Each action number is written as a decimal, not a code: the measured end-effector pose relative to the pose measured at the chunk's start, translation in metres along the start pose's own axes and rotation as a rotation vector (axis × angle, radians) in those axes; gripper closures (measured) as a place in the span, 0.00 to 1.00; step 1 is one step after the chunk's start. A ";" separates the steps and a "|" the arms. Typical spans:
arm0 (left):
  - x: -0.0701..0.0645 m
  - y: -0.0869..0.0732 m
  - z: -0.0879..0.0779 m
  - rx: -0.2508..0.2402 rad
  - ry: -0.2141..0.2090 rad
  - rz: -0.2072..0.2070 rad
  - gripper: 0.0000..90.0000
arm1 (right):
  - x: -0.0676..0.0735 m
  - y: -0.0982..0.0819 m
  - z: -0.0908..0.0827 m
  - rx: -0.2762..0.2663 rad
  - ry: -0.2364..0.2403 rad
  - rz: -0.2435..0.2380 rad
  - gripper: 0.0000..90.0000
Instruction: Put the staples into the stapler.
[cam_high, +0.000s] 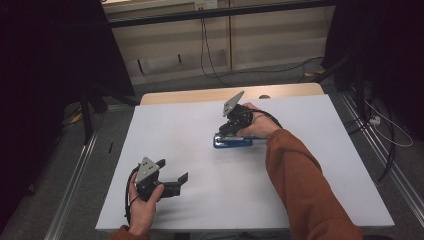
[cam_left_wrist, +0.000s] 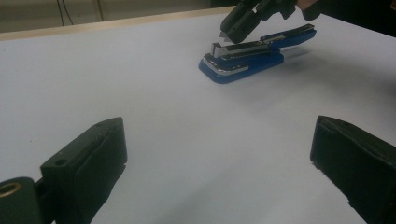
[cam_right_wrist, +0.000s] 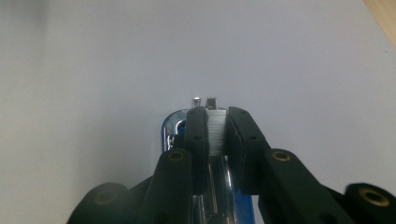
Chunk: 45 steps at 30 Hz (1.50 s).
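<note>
A blue stapler (cam_high: 232, 142) (cam_left_wrist: 243, 63) lies on the white table (cam_high: 175, 125), right of centre, its blue top lifted off the metal magazine. My right gripper (cam_high: 225, 131) (cam_left_wrist: 229, 33) (cam_right_wrist: 217, 112) points down at the stapler's front end and is shut on a silvery strip of staples (cam_right_wrist: 216, 130). The strip sits just above the magazine, and the stapler's chrome nose (cam_right_wrist: 173, 125) peeks out below the jaws. My left gripper (cam_high: 172, 170) (cam_left_wrist: 219, 130) rests near the table's front left, open and holding nothing, facing the stapler.
A wooden strip (cam_high: 200, 95) runs along the table's far edge. Black stands (cam_high: 87, 115) and cables (cam_high: 380, 130) sit on the floor to both sides. The person's orange sleeve (cam_high: 300, 185) crosses the right front of the table.
</note>
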<state>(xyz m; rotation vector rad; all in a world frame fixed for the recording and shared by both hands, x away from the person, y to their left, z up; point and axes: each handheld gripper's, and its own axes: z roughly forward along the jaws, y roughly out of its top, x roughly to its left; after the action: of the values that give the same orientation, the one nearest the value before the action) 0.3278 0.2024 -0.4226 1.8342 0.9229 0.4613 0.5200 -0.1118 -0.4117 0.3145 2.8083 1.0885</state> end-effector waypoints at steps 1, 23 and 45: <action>0.000 0.000 0.000 -0.002 -0.002 0.003 0.04 | 0.000 0.000 0.000 -0.003 0.003 -0.001 0.88; 0.000 0.000 0.001 0.007 -0.007 0.001 0.04 | 0.001 -0.001 0.005 0.016 0.028 -0.020 0.88; -0.001 0.000 0.001 0.013 -0.010 0.008 0.04 | 0.000 0.001 0.008 0.028 0.030 -0.020 0.88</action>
<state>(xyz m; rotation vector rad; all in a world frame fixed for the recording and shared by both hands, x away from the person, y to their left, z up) 0.3277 0.2014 -0.4229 1.8512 0.9146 0.4511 0.5211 -0.1055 -0.4166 0.2747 2.8486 1.0592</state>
